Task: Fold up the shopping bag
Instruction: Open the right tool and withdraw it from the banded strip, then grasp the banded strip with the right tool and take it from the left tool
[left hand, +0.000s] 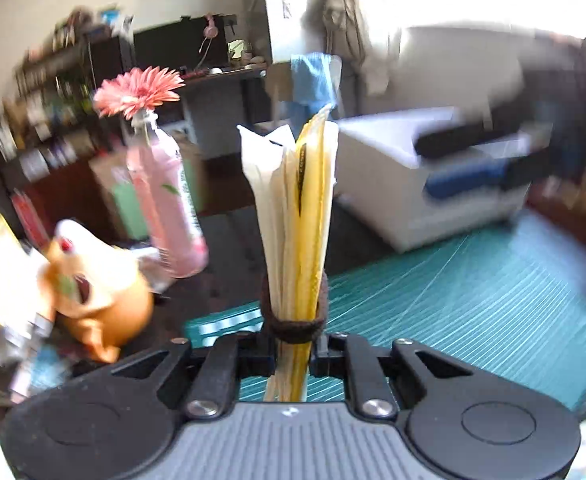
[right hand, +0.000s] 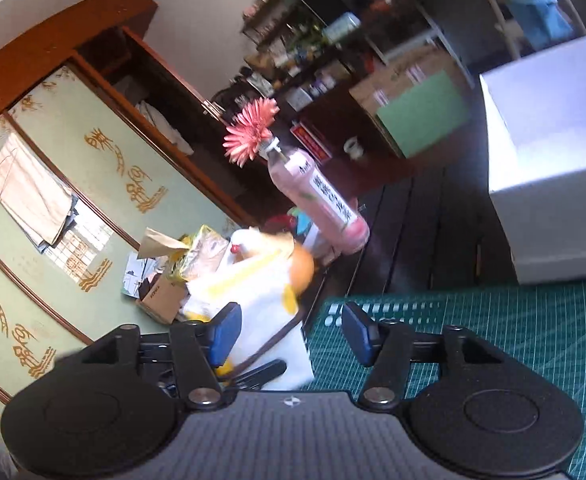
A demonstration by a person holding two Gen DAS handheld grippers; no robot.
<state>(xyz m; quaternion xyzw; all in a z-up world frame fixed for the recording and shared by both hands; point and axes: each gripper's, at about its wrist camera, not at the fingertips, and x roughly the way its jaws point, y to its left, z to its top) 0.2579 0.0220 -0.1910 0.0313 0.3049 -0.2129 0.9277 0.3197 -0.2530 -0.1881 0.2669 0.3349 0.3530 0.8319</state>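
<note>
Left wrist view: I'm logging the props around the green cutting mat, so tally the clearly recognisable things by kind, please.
Folded shopping bag, bundled in the left gripper: 1
Brown hair tie around it: 1
Pink bottle: 1
Pink gerbera flower: 1
White box: 1
Total: 5

The folded white-and-yellow plastic shopping bag looks thin, smooth and slightly glossy. The brown fabric elastic band around it is matt and fuzzy. The teal gridded cutting mat is smooth, low-sheen. The pink plastic bottle is glossy.
</note>
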